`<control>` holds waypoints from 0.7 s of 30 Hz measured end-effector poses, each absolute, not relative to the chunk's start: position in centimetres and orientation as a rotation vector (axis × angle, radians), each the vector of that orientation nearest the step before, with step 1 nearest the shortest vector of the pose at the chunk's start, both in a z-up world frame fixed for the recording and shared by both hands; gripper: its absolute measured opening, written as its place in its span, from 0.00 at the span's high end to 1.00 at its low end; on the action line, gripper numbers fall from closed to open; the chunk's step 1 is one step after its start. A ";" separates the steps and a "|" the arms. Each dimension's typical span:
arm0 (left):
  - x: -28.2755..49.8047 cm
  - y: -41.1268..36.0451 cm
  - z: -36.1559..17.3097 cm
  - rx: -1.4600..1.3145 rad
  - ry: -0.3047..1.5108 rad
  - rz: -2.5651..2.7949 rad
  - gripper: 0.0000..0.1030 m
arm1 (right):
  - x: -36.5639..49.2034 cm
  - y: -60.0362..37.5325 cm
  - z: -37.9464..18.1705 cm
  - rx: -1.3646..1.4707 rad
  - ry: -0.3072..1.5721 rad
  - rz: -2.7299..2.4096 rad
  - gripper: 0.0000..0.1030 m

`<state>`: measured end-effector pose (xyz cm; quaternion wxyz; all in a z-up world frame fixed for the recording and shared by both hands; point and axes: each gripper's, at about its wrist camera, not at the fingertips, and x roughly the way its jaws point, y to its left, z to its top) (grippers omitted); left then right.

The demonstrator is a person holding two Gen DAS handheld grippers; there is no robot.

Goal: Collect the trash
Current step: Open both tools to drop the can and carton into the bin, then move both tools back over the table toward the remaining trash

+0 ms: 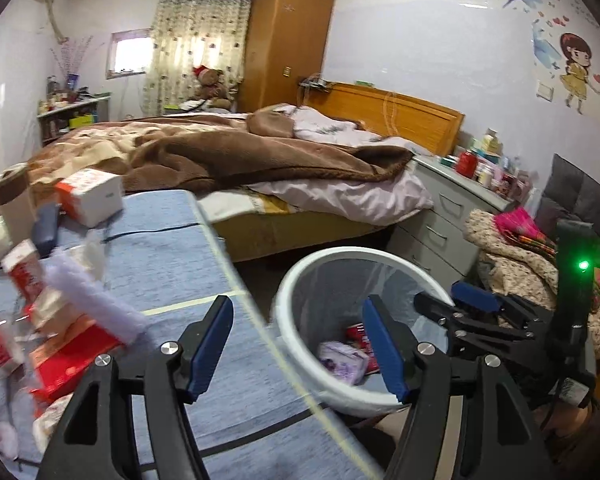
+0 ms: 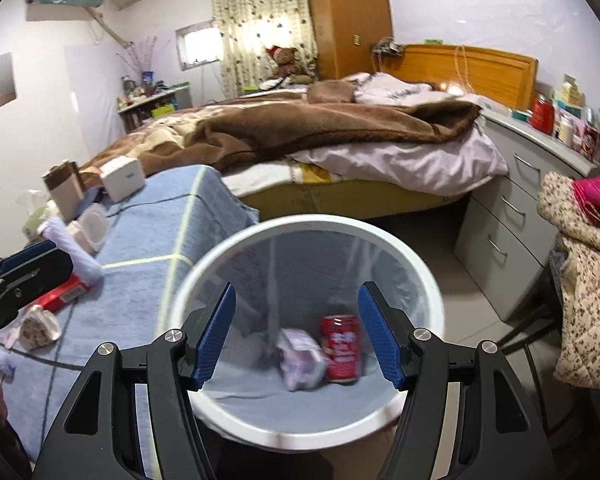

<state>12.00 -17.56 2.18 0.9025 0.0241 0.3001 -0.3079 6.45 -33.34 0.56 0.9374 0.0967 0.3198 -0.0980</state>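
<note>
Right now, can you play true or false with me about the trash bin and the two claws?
1. A red can lies inside the white trash bin. True.
2. The right claw is squeezing the can. False: its jaws stand apart with nothing between them, above the bin.
3. A purple wrapper lies beside the can in the bin. True.
4. The bin stands on top of the blue table. False: it stands on the floor next to the table.
5. The left claw holds nothing. True.
6. All the trash is already off the table. False: a red box and other packets lie there.
</note>
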 end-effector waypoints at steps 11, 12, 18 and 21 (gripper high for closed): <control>10.1 -9.0 3.2 0.015 0.561 -0.456 0.30 | 7.3 -28.0 1.5 0.169 0.607 -0.048 0.33; 9.9 -8.3 3.2 0.012 0.559 -0.440 0.30 | 7.2 -27.5 1.5 0.166 0.606 -0.038 0.33; 8.7 -3.6 3.0 -0.014 0.548 -0.338 0.30 | 7.6 -24.2 1.5 0.144 0.611 0.053 0.33; 8.0 -1.4 2.8 -0.016 0.545 -0.286 0.30 | 7.8 -22.5 1.5 0.126 0.614 0.096 0.33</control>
